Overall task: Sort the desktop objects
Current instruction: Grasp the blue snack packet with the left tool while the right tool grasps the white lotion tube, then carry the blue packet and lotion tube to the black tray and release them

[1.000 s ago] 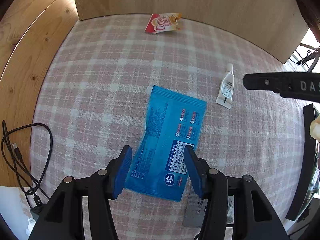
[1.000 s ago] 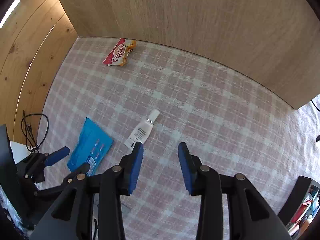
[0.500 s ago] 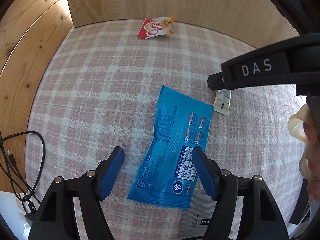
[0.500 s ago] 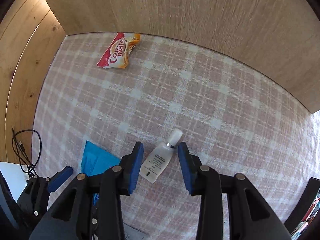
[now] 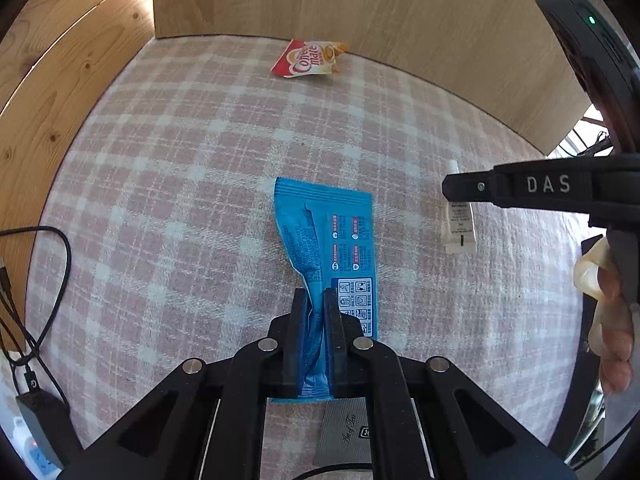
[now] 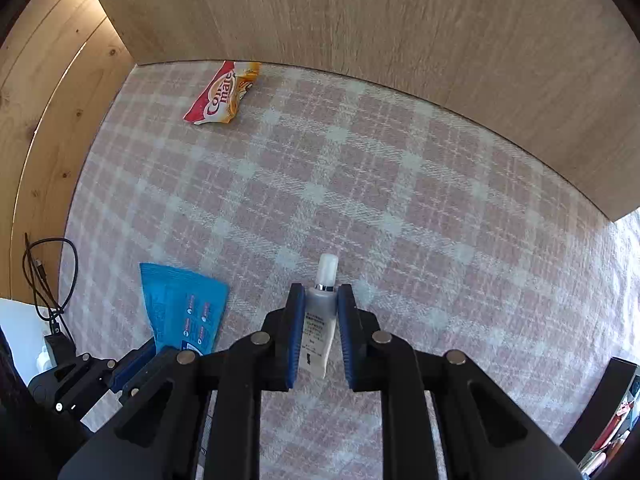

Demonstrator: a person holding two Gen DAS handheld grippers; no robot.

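Observation:
My left gripper is shut on the near end of a blue snack packet that lies on the plaid cloth; the foil bunches between the pads. The packet also shows in the right wrist view. My right gripper is closed around a small white tube with its cap pointing away; the pads touch its sides. The tube shows in the left wrist view, partly under the right gripper's finger. A red and orange creamer sachet lies by the back wall, also in the right wrist view.
Wooden walls close the back and left of the plaid cloth. A black cable and charger lie off the left edge. A grey card lies under my left gripper. A dark shelf stands at the right.
My left gripper moved forward and shut on the blue packet, pinching it. My right gripper moved down over the white tube and closed on its sides.

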